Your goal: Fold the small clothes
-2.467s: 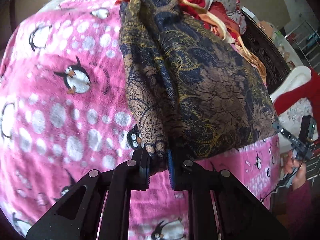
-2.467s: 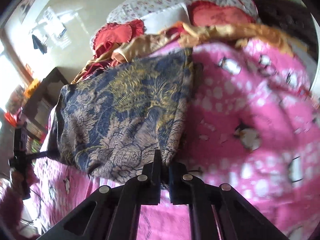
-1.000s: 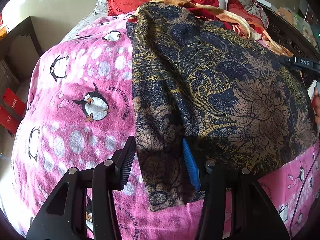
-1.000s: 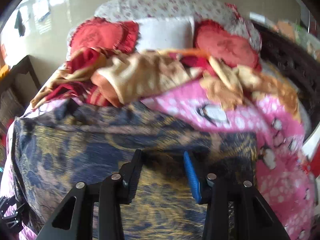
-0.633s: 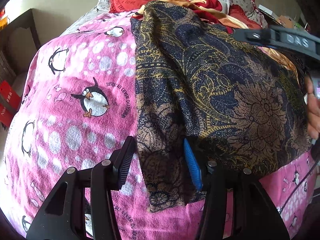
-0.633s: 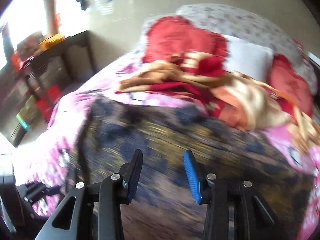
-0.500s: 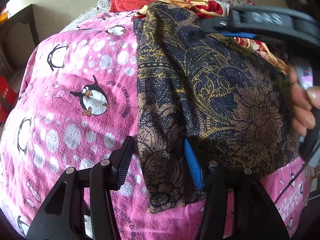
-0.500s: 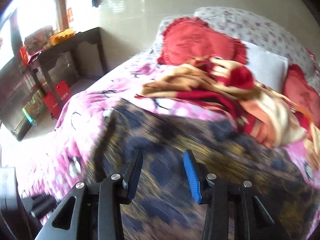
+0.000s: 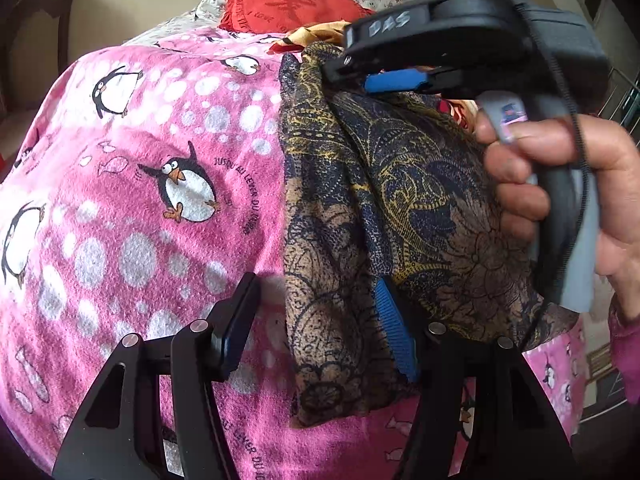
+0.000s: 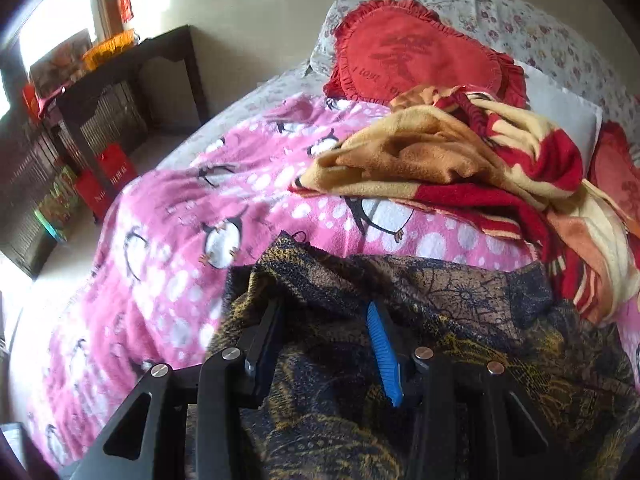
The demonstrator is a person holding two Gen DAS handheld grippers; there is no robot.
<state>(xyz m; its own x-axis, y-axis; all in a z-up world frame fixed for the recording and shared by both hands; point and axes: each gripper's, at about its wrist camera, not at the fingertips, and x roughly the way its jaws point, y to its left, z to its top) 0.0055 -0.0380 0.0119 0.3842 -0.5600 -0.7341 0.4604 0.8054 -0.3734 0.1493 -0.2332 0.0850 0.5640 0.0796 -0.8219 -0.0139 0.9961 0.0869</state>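
The left tool (image 9: 316, 328) sits at the bottom centre of the left wrist view with its jaws spread wide and gripping nothing; the near edge of the patterned cloth (image 9: 384, 208) lies in the gap between them, draped against the blue pad of the right-hand finger. In the upper right of that same view the right tool (image 9: 360, 74) reaches in from the side, held in the person's right hand (image 9: 560, 184), its tips at the far top corner of the cloth. Its own camera shows its jaws (image 10: 326, 334) parted too, low in the frame, with bunched cloth lying between and under them but not pinched. The cloth, dark blue with gold and brown flowers, lies on the pink penguin blanket (image 9: 140, 200) covering the bed, right of centre in the left view. This looks like a pause between folds, both tools released. The next move probably calls for closing on the far corner and the near edge, then carrying one over the other. A crumpled red and tan blanket (image 10: 480, 160) and a red cushion (image 10: 412, 52) lie beyond, upper right.
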